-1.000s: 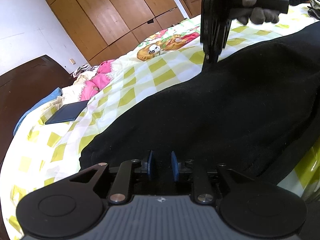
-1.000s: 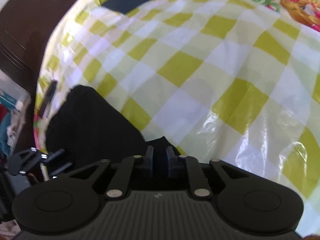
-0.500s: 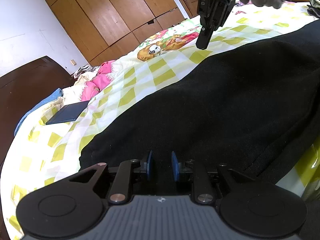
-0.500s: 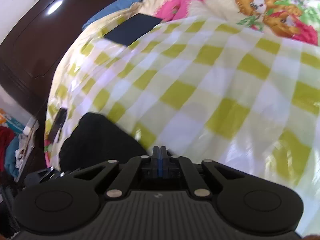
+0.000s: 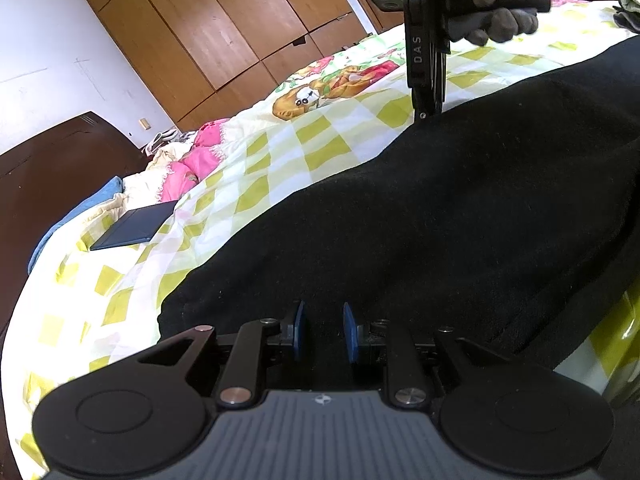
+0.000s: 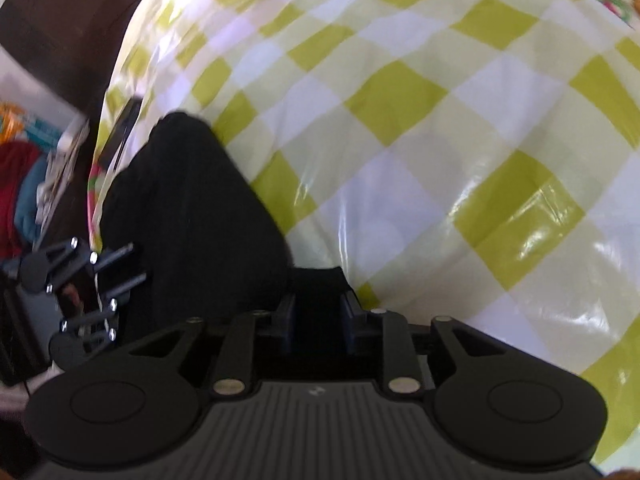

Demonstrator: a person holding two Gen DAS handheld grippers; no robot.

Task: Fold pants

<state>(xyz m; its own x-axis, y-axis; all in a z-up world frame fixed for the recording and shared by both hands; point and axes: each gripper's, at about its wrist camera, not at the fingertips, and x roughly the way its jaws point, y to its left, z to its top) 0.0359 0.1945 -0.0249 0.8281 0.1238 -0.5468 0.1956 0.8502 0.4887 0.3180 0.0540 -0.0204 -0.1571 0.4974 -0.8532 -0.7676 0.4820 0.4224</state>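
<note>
Yellow-checked bedsheet carries the black fleece pants. I note my left gripper with fingers parted narrowly over cloth; my right gripper, at twelve o'clock, likewise straddles an edge. Risk: pinching one layer would skew the fold.

Both wrist views sit close over the bed, sharing the black pants.
</note>
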